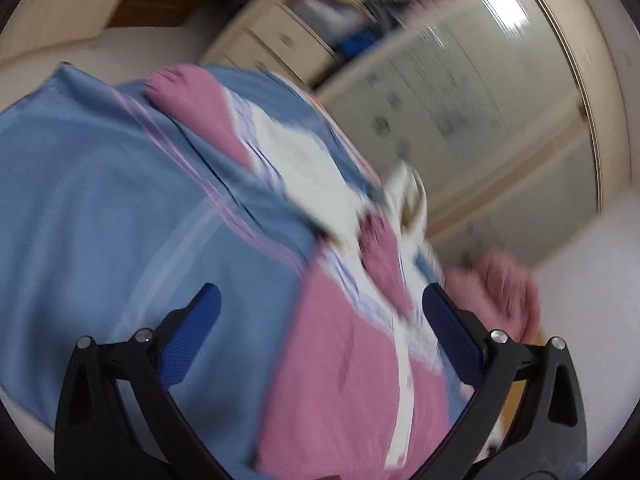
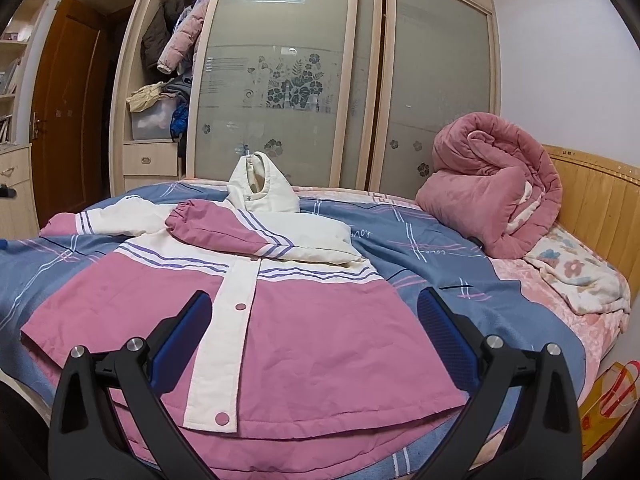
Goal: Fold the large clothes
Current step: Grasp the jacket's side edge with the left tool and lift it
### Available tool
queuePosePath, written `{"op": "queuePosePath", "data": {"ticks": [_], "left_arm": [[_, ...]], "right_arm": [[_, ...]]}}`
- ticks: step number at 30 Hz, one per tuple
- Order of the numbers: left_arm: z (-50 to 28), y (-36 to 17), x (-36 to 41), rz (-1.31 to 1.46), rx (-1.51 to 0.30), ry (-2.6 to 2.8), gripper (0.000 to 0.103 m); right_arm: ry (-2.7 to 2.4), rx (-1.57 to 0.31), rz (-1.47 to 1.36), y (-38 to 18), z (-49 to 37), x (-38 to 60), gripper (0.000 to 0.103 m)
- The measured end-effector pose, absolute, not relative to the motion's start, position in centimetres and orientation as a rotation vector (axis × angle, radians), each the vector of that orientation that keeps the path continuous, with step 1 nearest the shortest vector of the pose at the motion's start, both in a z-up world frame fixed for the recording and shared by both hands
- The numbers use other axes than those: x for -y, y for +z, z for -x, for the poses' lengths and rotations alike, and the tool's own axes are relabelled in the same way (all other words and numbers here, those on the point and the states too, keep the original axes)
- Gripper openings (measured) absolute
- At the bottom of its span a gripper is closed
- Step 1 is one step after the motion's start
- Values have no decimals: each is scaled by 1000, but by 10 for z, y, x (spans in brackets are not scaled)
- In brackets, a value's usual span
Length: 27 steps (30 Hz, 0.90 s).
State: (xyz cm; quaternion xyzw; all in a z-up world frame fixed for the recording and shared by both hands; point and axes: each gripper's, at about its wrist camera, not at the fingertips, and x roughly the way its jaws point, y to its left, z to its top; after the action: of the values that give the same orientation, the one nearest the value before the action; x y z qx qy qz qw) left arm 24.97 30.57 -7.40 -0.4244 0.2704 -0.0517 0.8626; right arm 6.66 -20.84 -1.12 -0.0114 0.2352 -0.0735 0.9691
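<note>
A pink and white padded jacket lies front up on the bed, snaps closed, with its white hood standing up at the far end. Its right sleeve is folded across the chest; the other sleeve stretches out to the left. My right gripper hovers open over the jacket's hem, nothing between its blue pads. In the blurred, tilted left wrist view the same jacket shows below my left gripper, which is open and empty over the bed.
The bed carries a blue plaid sheet. A rolled pink quilt and a floral blanket sit at the right by the wooden headboard. A wardrobe with frosted sliding doors stands behind. A yellow bag is on the floor at right.
</note>
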Motion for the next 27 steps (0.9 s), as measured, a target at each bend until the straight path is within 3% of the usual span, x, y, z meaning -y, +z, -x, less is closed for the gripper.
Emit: {"op": "queuePosePath", "data": {"ticks": [5, 13, 17, 27], "left_arm": [[-295, -81, -406, 1040, -443, -57, 101], [-398, -121, -491, 1057, -543, 75, 100], [-435, -147, -509, 1091, -603, 63, 99], [-496, -197, -522, 1099, -682, 49, 82]], "right_arm": [[-169, -475, 33, -11, -66, 211, 102], [-185, -485, 36, -14, -69, 211, 102], [-185, -496, 57, -15, -73, 205, 102], [-204, -530, 126, -24, -89, 187, 102]]}}
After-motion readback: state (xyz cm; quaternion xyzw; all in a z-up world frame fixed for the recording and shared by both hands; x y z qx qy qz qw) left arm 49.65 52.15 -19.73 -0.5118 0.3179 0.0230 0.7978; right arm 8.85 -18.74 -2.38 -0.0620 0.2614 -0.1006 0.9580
